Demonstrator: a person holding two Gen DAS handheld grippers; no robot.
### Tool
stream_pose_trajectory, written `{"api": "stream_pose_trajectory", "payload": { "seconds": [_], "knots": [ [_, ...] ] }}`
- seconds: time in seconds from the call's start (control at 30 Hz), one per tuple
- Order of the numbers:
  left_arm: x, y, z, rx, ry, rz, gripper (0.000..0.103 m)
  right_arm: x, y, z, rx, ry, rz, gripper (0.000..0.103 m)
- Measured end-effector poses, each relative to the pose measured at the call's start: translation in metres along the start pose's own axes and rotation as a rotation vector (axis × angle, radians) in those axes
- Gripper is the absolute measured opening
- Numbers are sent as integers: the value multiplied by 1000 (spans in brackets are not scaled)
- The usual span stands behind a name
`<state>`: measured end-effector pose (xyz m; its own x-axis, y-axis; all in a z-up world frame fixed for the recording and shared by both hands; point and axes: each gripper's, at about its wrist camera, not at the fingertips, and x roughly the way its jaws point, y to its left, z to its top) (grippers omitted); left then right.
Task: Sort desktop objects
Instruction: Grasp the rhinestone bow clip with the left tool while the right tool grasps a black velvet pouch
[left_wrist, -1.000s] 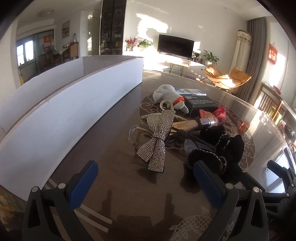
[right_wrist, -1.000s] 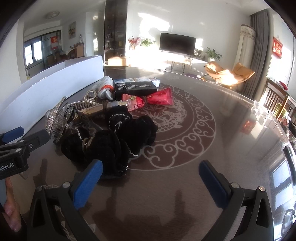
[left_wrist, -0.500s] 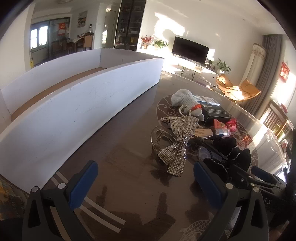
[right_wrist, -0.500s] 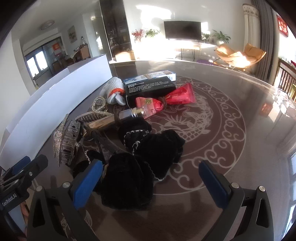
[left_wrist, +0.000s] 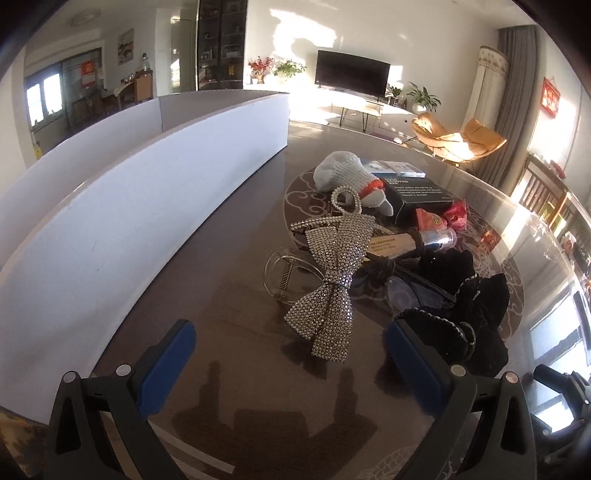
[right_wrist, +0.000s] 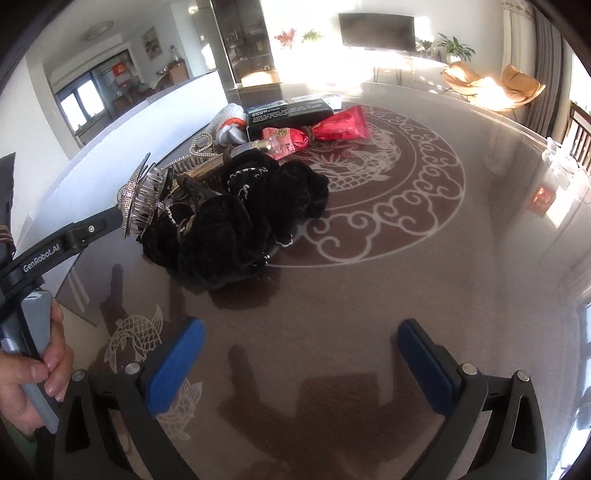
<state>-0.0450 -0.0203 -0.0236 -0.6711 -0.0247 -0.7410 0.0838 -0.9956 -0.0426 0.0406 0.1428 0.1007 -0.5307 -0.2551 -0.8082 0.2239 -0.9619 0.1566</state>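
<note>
both grippers stood with jaws spread wide and nothing between them. left gripper (left_wrist: 291, 354) hovered low over the dark glass table (left_wrist: 221, 295), its blue pads flanking the near end of the rhinestone bow clip (left_wrist: 328, 280), not touching it. that bow lay tilted over a clear claw clip (left_wrist: 284, 273), beside the long white box (left_wrist: 140, 206). right gripper (right_wrist: 299, 365) hung over bare tabletop, the black scrunchies (right_wrist: 236, 218) heaped ahead and to its left. behind the heap lay a gold tube (right_wrist: 207, 170), a red pouch (right_wrist: 340, 125), a black carton (right_wrist: 288, 112) and a white sock (right_wrist: 229, 122), all clustered and touching.
</note>
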Motion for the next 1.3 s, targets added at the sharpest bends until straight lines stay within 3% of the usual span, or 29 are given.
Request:
{"api": "stream_pose_trajectory", "payload": {
  "seconds": [0.1,0.23,0.37,0.57,0.63,0.67,0.83,0.9,1.03,1.2,1.3],
  "knots": [
    [19,-11,10,110,35,41,103,-3,-1,-4,1,-27,-5,103],
    [46,-18,18,184,136,5,103,-1,4,-5,-16,-40,-18,103],
    [60,-16,28,175,168,-81,103,-4,-2,-4,10,-61,12,103],
    [64,-17,36,221,205,-97,101,-4,-8,-5,42,-76,40,103],
    [52,-14,30,221,138,-107,54,-3,-7,-4,36,-74,37,103],
    [47,-11,27,212,134,-122,52,-3,-6,-4,34,-74,38,103],
    [23,-6,-1,203,90,-136,51,0,-2,-3,9,-61,27,103],
    [18,-7,-1,185,111,-148,51,4,8,-2,-45,-33,1,103],
    [14,-5,-7,153,119,-146,51,19,35,17,-149,4,79,103],
    [14,0,-9,113,117,-124,51,54,64,50,-197,46,89,103],
    [16,10,-7,65,112,-119,51,52,69,53,-176,84,192,103]
  ]
}}
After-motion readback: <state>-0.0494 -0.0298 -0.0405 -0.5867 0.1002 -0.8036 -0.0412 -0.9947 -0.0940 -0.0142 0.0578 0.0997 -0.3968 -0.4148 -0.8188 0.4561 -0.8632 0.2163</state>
